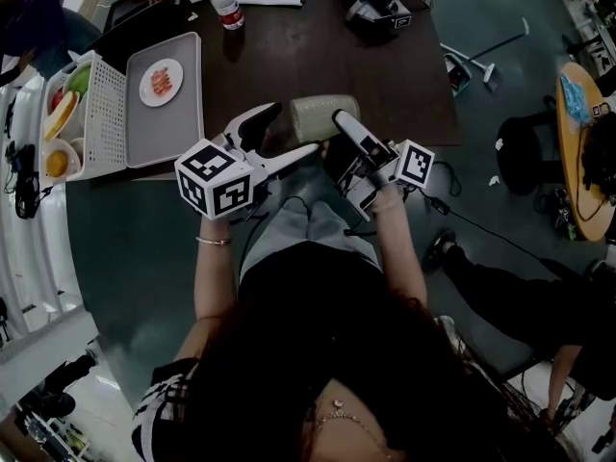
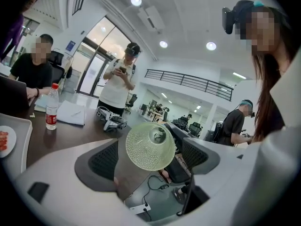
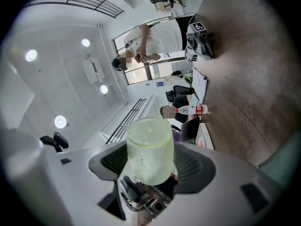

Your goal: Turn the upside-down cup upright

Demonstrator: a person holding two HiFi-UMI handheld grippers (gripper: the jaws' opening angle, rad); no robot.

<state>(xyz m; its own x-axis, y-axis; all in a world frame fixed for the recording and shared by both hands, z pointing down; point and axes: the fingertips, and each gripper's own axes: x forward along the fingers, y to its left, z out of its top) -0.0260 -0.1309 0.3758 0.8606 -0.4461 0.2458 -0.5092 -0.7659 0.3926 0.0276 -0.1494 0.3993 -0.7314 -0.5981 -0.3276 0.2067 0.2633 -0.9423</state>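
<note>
Holding the cup (image 1: 322,114) on its side at the near edge of the table (image 1: 289,56), middle of the head view, my right gripper (image 3: 149,159) clamps its wall. My left gripper (image 1: 292,130) stands wide, its jaws flanking the cup's base without touching. One clamp on that beaded wall could slip as I rotate, dropping the cup to the floor (image 1: 135,258). A left jaw could also knock it.

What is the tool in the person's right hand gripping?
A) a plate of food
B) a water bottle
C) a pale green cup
C: the right gripper has its jaws closed on the cup; the bottle stands apart from it.
</note>
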